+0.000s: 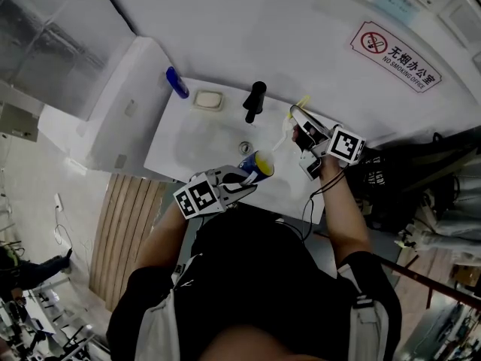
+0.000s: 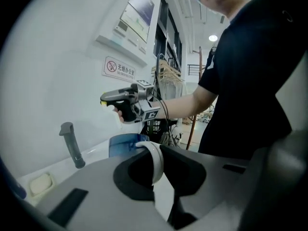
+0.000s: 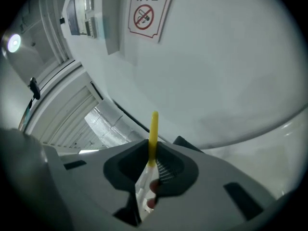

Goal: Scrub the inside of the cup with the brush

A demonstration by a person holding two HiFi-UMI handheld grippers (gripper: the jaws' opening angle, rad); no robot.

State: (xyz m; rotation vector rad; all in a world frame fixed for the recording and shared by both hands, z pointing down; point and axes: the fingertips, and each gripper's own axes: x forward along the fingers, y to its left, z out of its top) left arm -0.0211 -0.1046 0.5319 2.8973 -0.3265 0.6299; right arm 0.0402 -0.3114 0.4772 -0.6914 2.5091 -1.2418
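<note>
Faucet (image 1: 254, 101) stands between soap dish (image 1: 208, 99) and brush (image 3: 153, 129).

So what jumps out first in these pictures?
Over a white sink, the left hand-held gripper clamps a blue cup by its white handle, while the right hand-held gripper holds a yellow-handled brush. A red no-smoking sign hangs on the wall at upper right.

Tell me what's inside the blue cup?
The blue cup, held by its white handle in the left gripper, looks yellowish just inside the rim. The brush in the right gripper isn't in it. The cup's bottom is out of sight.
</note>
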